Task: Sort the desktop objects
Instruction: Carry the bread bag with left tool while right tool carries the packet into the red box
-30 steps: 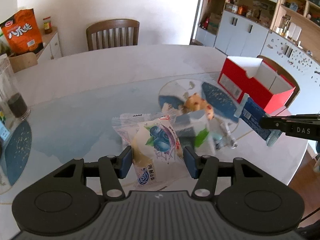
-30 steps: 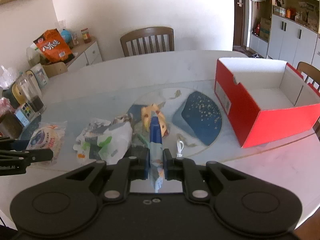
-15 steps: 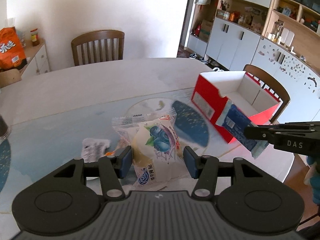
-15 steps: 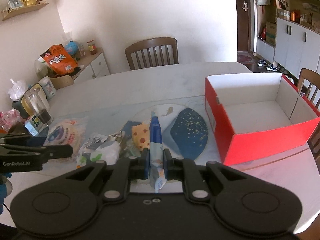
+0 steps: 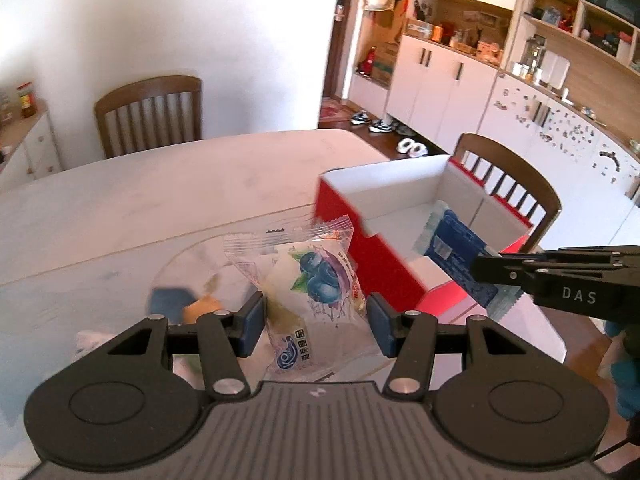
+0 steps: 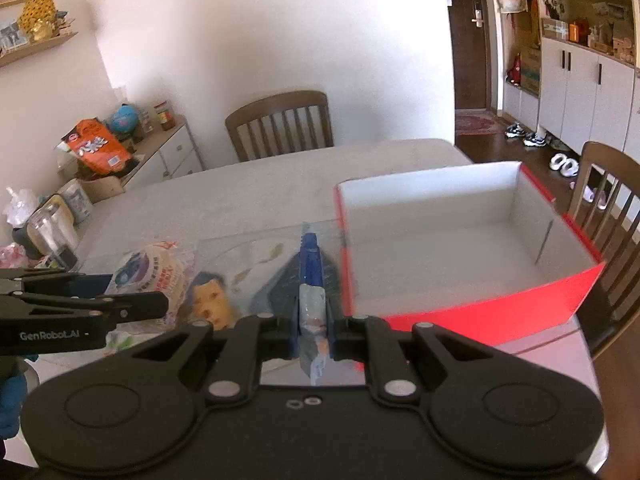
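My left gripper [image 5: 316, 322] is shut on a clear snack packet with a blueberry print [image 5: 316, 280], held up above the table. The red shoebox [image 5: 362, 244] with a white inside stands just right of it. My right gripper [image 6: 311, 320] is shut on a flat blue packet [image 6: 310, 264], held edge-on just left of the box's near left corner [image 6: 460, 308]. In the left wrist view the right gripper [image 5: 492, 270] comes in from the right, with the blue packet [image 5: 456, 252] hanging over the box's open top. In the right wrist view the left gripper [image 6: 132, 304] and the blueberry packet [image 6: 152, 268] sit at the left.
A yellow toy [image 6: 208, 304] and crumpled white wrappers [image 6: 120, 338] lie on the glass-topped table [image 5: 160, 192]. Jars [image 6: 48, 232] stand at its left edge. Wooden chairs [image 5: 150, 114] [image 5: 508, 184] stand behind the table and behind the box. A gloved hand [image 5: 624, 376] holds the right gripper.
Both grippers have swung right towards the red box with their packets still in them. The box now looms larger, and the blue packet hangs over its opening.
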`<state>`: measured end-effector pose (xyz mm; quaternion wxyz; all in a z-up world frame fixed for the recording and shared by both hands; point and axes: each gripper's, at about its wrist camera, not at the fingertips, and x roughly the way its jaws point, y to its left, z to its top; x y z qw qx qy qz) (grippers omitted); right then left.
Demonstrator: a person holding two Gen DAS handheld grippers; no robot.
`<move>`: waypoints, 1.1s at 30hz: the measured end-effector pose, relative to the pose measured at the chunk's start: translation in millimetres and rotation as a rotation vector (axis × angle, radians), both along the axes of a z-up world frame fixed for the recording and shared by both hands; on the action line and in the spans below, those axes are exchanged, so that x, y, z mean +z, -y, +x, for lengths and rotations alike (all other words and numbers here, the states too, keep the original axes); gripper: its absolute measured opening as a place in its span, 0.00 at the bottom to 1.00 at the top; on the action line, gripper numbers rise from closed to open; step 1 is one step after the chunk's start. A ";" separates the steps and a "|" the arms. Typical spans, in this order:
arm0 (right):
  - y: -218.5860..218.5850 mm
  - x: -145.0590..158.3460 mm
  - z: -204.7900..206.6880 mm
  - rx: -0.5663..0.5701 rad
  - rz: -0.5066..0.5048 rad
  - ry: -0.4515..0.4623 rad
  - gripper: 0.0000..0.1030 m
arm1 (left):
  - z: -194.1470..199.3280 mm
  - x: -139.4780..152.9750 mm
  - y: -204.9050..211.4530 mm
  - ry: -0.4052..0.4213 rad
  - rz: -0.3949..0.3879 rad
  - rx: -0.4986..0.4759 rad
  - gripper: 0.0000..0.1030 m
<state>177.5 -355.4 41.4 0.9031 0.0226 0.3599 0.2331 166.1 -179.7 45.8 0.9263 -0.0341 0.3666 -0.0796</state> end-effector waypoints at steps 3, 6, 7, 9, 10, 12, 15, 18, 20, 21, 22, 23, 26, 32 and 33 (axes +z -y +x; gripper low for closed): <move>16.2 1.7 14.3 -0.017 0.003 0.005 0.12 | 18.4 -0.5 22.3 0.011 0.023 -0.026 0.52; 28.9 2.3 27.4 -0.030 -0.006 0.011 0.12 | 35.8 -1.2 41.6 0.013 0.032 -0.052 0.52; 32.7 2.3 30.7 -0.033 -0.010 0.014 0.12 | 40.3 -1.0 48.3 0.014 0.037 -0.062 0.52; 40.0 2.0 37.4 -0.043 -0.019 0.023 0.12 | 49.3 -1.5 59.8 0.011 0.044 -0.080 0.52; 43.8 1.9 41.0 -0.050 -0.020 0.025 0.12 | 53.4 -1.5 65.0 0.010 0.046 -0.089 0.52; 49.9 1.0 48.5 -0.063 -0.020 0.027 0.12 | 63.6 -1.5 76.0 0.009 0.054 -0.110 0.52; 61.3 -1.4 60.1 -0.084 -0.017 0.021 0.12 | 77.4 -4.8 93.2 0.008 0.073 -0.136 0.52; 68.4 -6.7 70.8 -0.094 -0.035 0.019 0.12 | 89.7 -11.2 107.2 -0.009 0.092 -0.153 0.52; 71.7 -10.6 77.8 -0.100 -0.058 0.022 0.12 | 100.7 -17.5 115.4 -0.034 0.105 -0.169 0.52; 73.5 -13.0 81.9 -0.104 -0.063 0.018 0.12 | 102.9 -20.1 116.3 -0.043 0.110 -0.174 0.52; 75.3 -15.6 85.6 -0.106 -0.063 0.013 0.12 | 107.8 -23.2 119.8 -0.050 0.122 -0.177 0.52; 75.9 -18.4 90.3 -0.111 -0.069 0.008 0.12 | 110.7 -26.8 120.4 -0.057 0.132 -0.179 0.52; 77.3 -25.2 98.3 -0.116 -0.088 -0.002 0.12 | 124.3 -34.8 127.3 -0.076 0.152 -0.185 0.52; 77.6 -40.9 112.1 -0.111 -0.133 -0.031 0.12 | 150.3 -48.9 131.2 -0.130 0.169 -0.186 0.52; 77.8 -44.3 115.3 -0.108 -0.136 -0.044 0.12 | 153.8 -51.4 132.5 -0.135 0.177 -0.189 0.52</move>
